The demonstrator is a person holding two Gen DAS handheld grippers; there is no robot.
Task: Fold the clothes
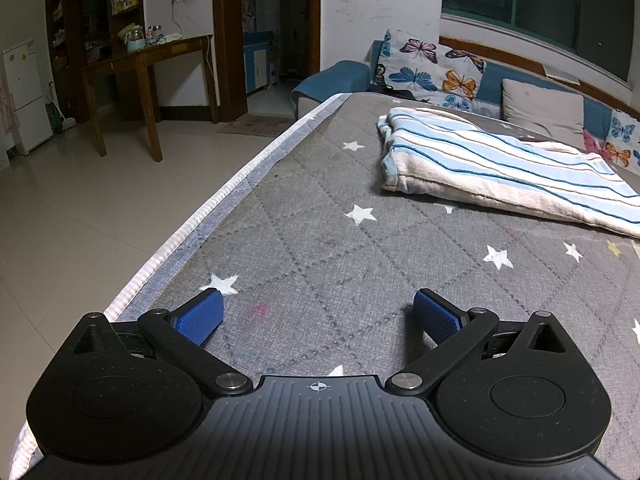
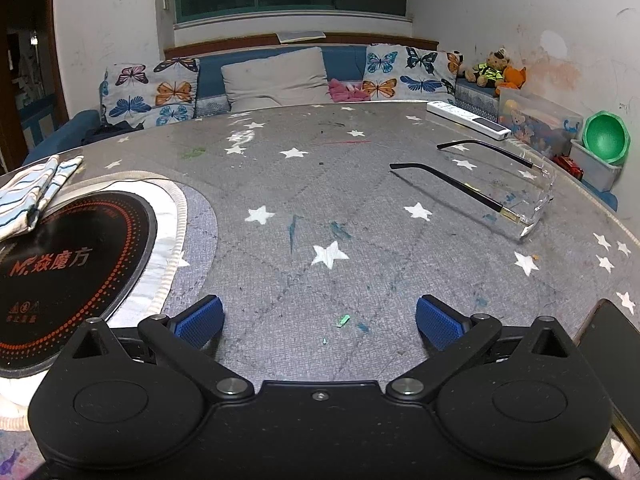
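A folded garment with blue, white and beige stripes lies on the grey star-patterned table cover, ahead and to the right of my left gripper. That gripper hangs low over the cover, open wide, with nothing between its blue pads. In the right wrist view only a corner of the striped garment shows at the far left, resting partly on a black induction hob. My right gripper is open just as wide over bare cover, well away from the cloth.
A pair of glasses lies at the right, a white power strip behind it, and a dark phone at the near right edge. A sofa with butterfly cushions runs behind the table. The table's left edge drops to tiled floor.
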